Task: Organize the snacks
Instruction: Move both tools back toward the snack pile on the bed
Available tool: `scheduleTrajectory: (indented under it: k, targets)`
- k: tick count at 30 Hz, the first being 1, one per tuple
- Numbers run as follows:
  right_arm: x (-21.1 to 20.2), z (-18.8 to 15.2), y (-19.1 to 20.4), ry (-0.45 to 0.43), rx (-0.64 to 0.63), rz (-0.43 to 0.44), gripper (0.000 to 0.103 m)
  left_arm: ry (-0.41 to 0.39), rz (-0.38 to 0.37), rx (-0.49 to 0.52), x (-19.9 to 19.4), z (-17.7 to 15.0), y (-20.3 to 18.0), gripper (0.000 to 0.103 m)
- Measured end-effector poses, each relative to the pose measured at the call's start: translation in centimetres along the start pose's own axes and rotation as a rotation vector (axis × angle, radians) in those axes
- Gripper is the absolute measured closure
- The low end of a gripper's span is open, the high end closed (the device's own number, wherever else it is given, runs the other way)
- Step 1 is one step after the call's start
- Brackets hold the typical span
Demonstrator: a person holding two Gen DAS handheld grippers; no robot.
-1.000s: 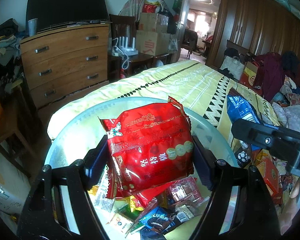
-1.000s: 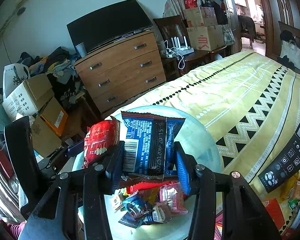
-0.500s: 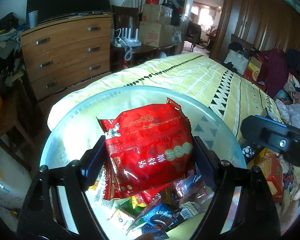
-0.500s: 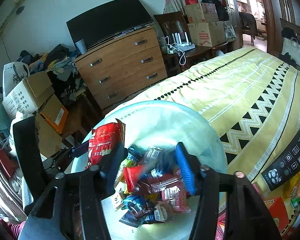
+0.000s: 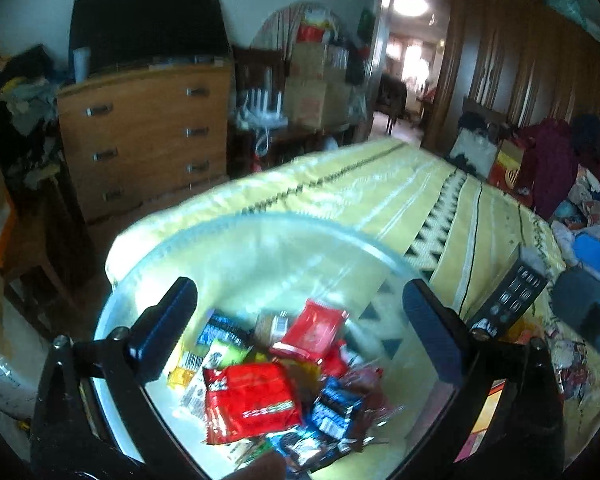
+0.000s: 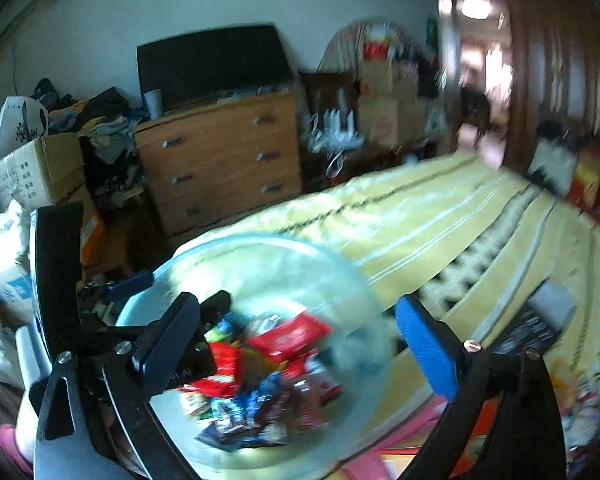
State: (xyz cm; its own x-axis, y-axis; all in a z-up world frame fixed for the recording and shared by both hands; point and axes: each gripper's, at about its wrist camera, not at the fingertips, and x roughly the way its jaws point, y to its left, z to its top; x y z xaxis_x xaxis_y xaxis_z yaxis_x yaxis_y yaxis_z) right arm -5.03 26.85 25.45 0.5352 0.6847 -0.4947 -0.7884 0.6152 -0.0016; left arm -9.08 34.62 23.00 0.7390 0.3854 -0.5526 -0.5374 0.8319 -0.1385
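Observation:
A clear round bowl sits on the yellow patterned bed, filled with several snack packets. The big red packet lies loose on that pile, beside a smaller red packet and blue packets. My left gripper hovers over the bowl, its jaws opening wide with nothing held between them. My right gripper also hangs above the bowl, jaws opening, nothing gripped; the right wrist view is blurred. In that view the left gripper shows at the left.
A black remote lies on the bed to the right of the bowl, with more loose snacks beyond it. A wooden dresser with a television stands past the bed's end. Boxes and clothes crowd the left.
The left gripper let go of the big red packet, which fell into the bowl. The right gripper released the blue packet into the bowl too. Both sets of jaws spread wide and lifted slightly.

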Motion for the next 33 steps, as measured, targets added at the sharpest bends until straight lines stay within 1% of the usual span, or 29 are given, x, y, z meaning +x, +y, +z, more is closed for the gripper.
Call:
scheduleTrajectory:
  k: [3, 4, 7, 10, 11, 12, 13, 14, 16, 18, 19, 20, 22, 23, 24, 26, 27, 28, 30, 31, 33]
  targets:
    - [-4.4, -0.2, -0.4, -0.115, -0.037, -0.089, 0.002, -0.078, -0.034, 0.003, -2.2, 0.4, -1.4, 0.0]
    - [-6.2, -0.5, -0.7, -0.164, -0.046, -0.13, 0.001, -0.113, -0.056, 0.006, -3.3, 0.5, -2.2, 0.0]
    - [-11.5, -1.8, -2.1, -0.284, -0.041, -0.227, 0.0, -0.181, -0.112, 0.04, -6.1, 0.5, -4.9, 0.0]
    - [-16.3, -4.1, -3.9, -0.354, -0.017, -0.328, 0.0, -0.256, -0.201, 0.08, -9.0, -0.5, -8.2, 0.0]
    - [-17.4, -4.7, -4.5, -0.364, -0.01, -0.352, 0.0, -0.266, -0.236, 0.096, -9.8, -1.1, -9.5, 0.0]
    - [-18.9, -5.9, -5.3, -0.369, 0.001, -0.39, 0.0, -0.256, -0.296, 0.109, -10.3, -1.8, -11.1, 0.0]
    - [-20.2, -7.1, -6.3, -0.362, 0.013, -0.427, 0.0, -0.235, -0.345, 0.117, -10.4, -2.4, -12.0, 0.0]
    - [-21.3, -8.1, -7.2, -0.353, 0.025, -0.453, 0.0, -0.196, -0.405, 0.142, -10.4, -3.2, -13.5, 0.0]
    - [-23.0, -10.4, -9.1, -0.309, 0.06, -0.494, 0.0, -0.124, -0.474, 0.219, -10.0, -5.8, -17.1, 0.0]
    - [-24.7, -13.5, -12.0, -0.224, 0.128, -0.549, 0.0, -0.07, -0.504, 0.283, -9.4, -8.2, -19.7, 0.0]
    - [-25.2, -14.9, -13.1, -0.19, 0.155, -0.57, 0.0, -0.021, -0.527, 0.312, -8.6, -9.7, -21.1, 0.0]
    - [-25.9, -17.2, -14.9, -0.138, 0.199, -0.603, 0.0, 0.039, -0.543, 0.338, -7.6, -11.4, -22.4, 0.0]
    - [-26.6, -21.4, -17.7, -0.046, 0.283, -0.637, 0.0, 0.134, -0.557, 0.378, -5.6, -14.4, -24.3, 0.0]
    - [-26.7, -23.0, -18.6, -0.016, 0.312, -0.646, 0.0, 0.184, -0.551, 0.402, -4.3, -16.1, -25.2, 0.0]
    - [-26.9, -25.5, -19.8, 0.027, 0.359, -0.658, 0.0, 0.224, -0.54, 0.423, -3.3, -17.5, -25.9, 0.0]
    - [-26.9, -30.3, -21.9, 0.111, 0.457, -0.659, 0.0, 0.297, -0.5, 0.457, -1.0, -20.4, -27.1, 0.0]
    - [-26.8, -32.3, -22.9, 0.142, 0.508, -0.656, 0.0, 0.337, -0.467, 0.472, 0.8, -21.6, -27.6, 0.0]
    - [-26.8, -34.4, -24.1, 0.168, 0.568, -0.655, 0.0, 0.358, -0.447, 0.478, 1.4, -22.3, -27.9, 0.0]
    - [-27.0, -38.0, -25.9, 0.193, 0.65, -0.668, 0.0, 0.416, -0.402, 0.488, 3.9, -24.0, -28.3, 0.0]
    - [-26.9, -39.7, -27.1, 0.214, 0.695, -0.674, 0.0, 0.431, -0.389, 0.496, 4.4, -24.6, -28.5, 0.0]
    - [-26.3, -41.7, -28.6, 0.239, 0.739, -0.678, 0.0, 0.455, -0.356, 0.525, 5.5, -26.4, -29.2, 0.0]
